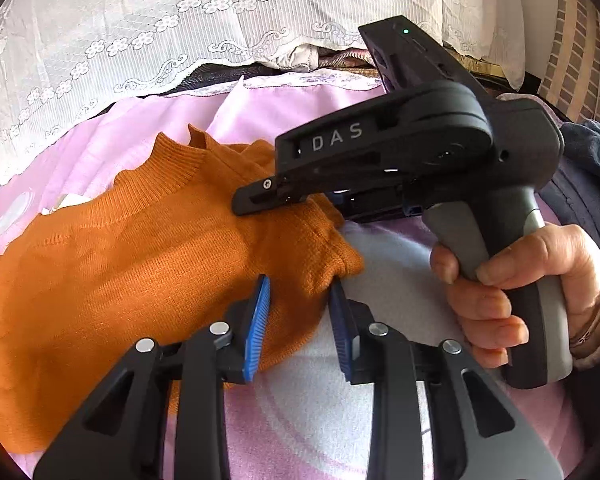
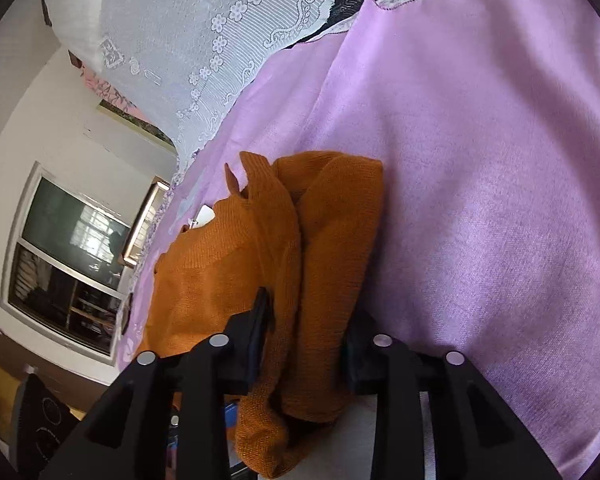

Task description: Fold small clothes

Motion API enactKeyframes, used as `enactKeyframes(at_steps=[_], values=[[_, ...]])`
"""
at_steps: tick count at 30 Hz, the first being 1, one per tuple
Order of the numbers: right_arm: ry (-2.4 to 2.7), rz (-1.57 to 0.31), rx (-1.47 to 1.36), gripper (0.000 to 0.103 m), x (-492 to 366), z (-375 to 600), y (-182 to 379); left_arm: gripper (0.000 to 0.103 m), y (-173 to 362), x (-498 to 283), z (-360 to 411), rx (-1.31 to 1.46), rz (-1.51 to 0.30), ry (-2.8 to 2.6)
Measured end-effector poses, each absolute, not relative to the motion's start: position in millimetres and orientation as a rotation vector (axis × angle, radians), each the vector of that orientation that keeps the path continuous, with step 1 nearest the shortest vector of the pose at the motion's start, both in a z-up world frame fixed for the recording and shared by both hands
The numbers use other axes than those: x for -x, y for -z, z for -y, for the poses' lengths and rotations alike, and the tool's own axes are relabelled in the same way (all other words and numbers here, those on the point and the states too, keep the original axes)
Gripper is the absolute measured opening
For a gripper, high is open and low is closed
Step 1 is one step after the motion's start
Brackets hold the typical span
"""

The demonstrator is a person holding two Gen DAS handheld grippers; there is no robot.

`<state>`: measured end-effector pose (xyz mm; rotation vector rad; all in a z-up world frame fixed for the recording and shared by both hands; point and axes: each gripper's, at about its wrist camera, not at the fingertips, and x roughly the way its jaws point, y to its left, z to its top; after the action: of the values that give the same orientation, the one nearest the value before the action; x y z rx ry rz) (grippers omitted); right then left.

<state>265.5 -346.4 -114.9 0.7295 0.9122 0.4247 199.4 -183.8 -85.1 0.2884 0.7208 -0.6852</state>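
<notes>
Both claws are working on the orange knitted sweater (image 1: 140, 248) lying on the lilac bedspread (image 2: 480, 160): the left claw (image 1: 300, 320) is standing spread around its sleeve edge, while the right claw (image 2: 306, 344) is pinching a bunched sleeve. Doing this well likely means lifting the sleeve clear, laying it flat across the body, then smoothing the ridges.

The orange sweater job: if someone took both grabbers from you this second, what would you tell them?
Left gripper: open, fingers astride the sweater's edge, not pinching.
Right gripper: jaws on either side of a bunched fold of the orange sweater; whether it is pinched I cannot tell.
Sweater lies on the pink sheet, collar toward the lace pillows, one side gathered over the body.
Done: first fold begun. Left: lay it flat, then finish folding.
</notes>
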Motion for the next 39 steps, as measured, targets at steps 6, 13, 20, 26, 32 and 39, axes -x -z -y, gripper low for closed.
enactKeyframes(at_steps=[6, 13, 20, 26, 32, 39], values=[[-0.347, -0.861, -0.689, 0.02, -259, 340, 107, 0.018, 79, -188, 182, -0.277, -0.705, 0.705], [-0.326, -0.763, -0.608, 0.017, -248, 327, 77, 0.016, 69, -186, 180, -0.245, -0.657, 0.712], [-0.289, -0.776, -0.648, 0.017, -243, 331, 83, 0.065, 47, -181, 154, -0.139, -0.664, 0.818], [-0.292, -0.767, -0.684, 0.017, -237, 333, 85, 0.09, 33, -202, 124, -0.049, -0.613, 0.61], [-0.293, -0.718, -0.629, 0.017, -227, 316, 62, 0.067, 56, -257, 101, 0.075, -0.775, 0.446], [-0.282, -0.664, -0.559, 0.017, -213, 285, 39, 0.067, 53, -272, 108, 0.017, -0.765, 0.419]])
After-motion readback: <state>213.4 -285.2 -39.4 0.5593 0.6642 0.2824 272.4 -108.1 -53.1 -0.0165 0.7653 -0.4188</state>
